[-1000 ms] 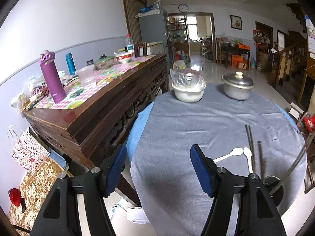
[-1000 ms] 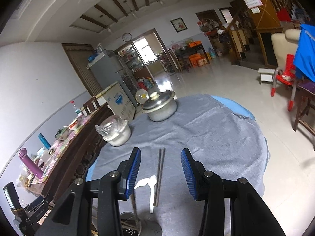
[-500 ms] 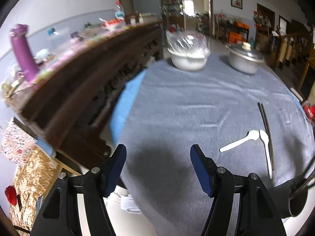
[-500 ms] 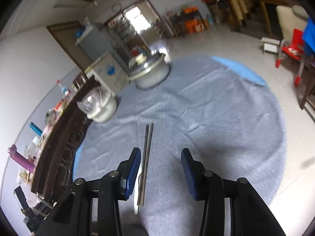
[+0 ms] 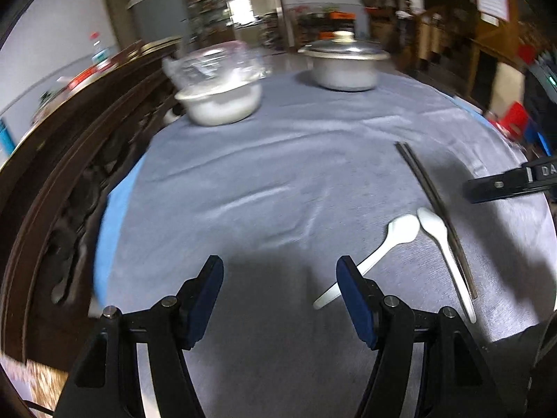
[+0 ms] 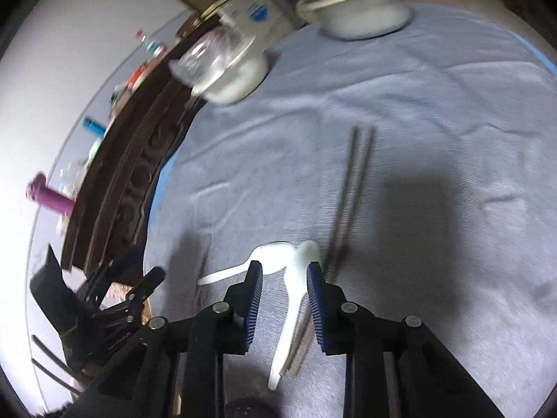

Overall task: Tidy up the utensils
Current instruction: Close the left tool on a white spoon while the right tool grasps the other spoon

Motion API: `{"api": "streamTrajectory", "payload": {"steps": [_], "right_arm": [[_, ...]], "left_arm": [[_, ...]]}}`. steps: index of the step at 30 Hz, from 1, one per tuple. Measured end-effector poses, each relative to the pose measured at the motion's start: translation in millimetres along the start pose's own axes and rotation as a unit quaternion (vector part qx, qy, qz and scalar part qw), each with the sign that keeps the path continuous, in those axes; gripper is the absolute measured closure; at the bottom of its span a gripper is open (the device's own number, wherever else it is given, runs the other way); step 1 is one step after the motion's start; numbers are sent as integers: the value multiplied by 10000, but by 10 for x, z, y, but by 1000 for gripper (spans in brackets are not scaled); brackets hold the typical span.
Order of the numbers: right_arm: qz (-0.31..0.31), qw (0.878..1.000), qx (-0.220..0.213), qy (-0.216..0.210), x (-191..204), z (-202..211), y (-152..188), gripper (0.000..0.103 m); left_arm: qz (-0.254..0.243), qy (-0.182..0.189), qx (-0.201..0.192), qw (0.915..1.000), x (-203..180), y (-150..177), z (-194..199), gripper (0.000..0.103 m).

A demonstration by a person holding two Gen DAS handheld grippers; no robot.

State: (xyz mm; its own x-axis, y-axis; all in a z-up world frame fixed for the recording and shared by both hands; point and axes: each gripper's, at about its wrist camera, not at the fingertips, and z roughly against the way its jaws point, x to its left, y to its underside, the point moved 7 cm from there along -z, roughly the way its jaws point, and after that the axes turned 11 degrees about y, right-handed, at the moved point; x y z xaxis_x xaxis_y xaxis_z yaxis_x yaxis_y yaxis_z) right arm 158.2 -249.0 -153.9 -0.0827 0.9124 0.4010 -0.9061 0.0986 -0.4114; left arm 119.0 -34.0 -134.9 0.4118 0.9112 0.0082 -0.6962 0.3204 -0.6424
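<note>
On the round table under its grey cloth (image 5: pixel 278 160), two white plastic spoons (image 6: pixel 296 299) lie beside a pair of thin dark metal chopsticks (image 6: pixel 351 188). The right hand-held gripper (image 6: pixel 283 278) is closing its jaws around one spoon's handle, pads not yet touching. The left hand-held gripper (image 5: pixel 280 277) hangs wide open, holding nothing. Spoons look light, stiff, smooth; mid-handle seems the safest hold
</note>
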Motion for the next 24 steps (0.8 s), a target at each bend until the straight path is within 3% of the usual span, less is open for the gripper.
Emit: {"api": "streamTrajectory", "payload": {"steps": [7,13,21,24], "right_arm": [[-269,9995,152,-109,23,-348,-191,75],[-131,9977,463,468,-46,-541,-186,76],[166,9956,601,704,-98,-486,-140,74],[429,9939,760,681,-22,-506,-119,69]], "left_arm": [[22,219,114,9997,-13,28,-263,36],[-143,388,133,9991,-117,41,-358,42],[-237,420,355,9982,-160,110,-535,43],[-87,593,451,9972,-148,155,-565,59]]}}
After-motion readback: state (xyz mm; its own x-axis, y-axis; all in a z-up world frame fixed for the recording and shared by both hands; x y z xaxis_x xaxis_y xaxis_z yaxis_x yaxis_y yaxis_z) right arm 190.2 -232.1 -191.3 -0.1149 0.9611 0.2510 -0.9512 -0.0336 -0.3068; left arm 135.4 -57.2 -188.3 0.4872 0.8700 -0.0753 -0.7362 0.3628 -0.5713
